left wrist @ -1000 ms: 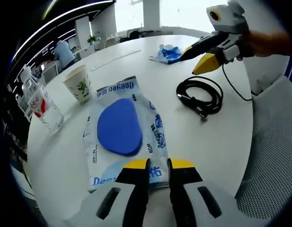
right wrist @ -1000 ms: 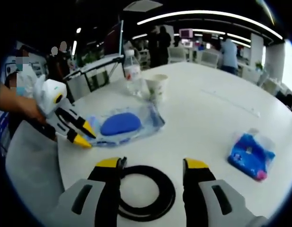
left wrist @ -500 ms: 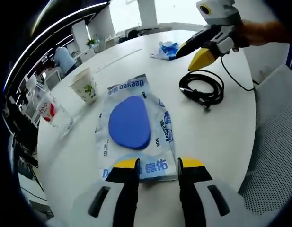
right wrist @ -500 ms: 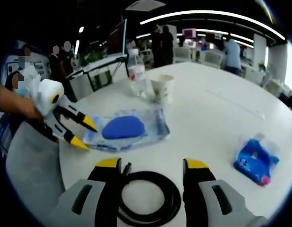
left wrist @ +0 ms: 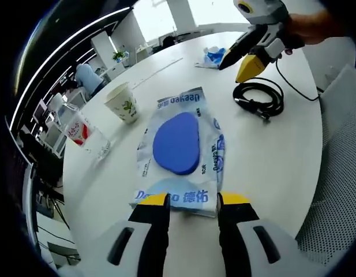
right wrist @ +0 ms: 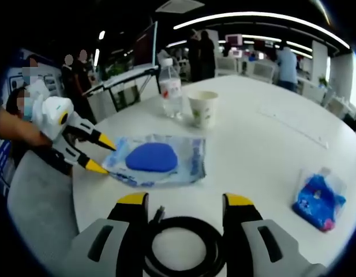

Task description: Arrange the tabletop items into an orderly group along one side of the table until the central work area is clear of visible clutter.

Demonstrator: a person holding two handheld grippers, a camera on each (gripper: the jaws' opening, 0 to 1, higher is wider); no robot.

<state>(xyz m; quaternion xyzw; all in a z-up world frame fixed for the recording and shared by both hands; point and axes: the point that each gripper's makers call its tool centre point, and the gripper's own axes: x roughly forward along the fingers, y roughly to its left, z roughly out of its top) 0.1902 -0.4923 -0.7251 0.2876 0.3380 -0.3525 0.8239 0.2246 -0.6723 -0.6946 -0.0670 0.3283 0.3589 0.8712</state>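
White and round, the table sits in an open office with ceiling light strips and desks behind it, where several people stand or sit. We hold the left gripper low at the near edge of the wet-wipes pack, its yellow-tipped jaws spread on either side of the pack's printed end; we cannot tell whether they touch the wrapper. That pack lies flat, its blue oval lid facing up. Beyond it, on the left of the left gripper view, a paper cup stands upright, with a clear water bottle near it, closer to the table edge. In the right gripper view we see the right gripper with jaws parted around the coiled black cable, which lies on the table between them, though contact is unclear. A small blue tissue packet rests well apart to the right of the right gripper view, away from the other items. From the left gripper view, the right gripper hovers over the coil, held by a hand.
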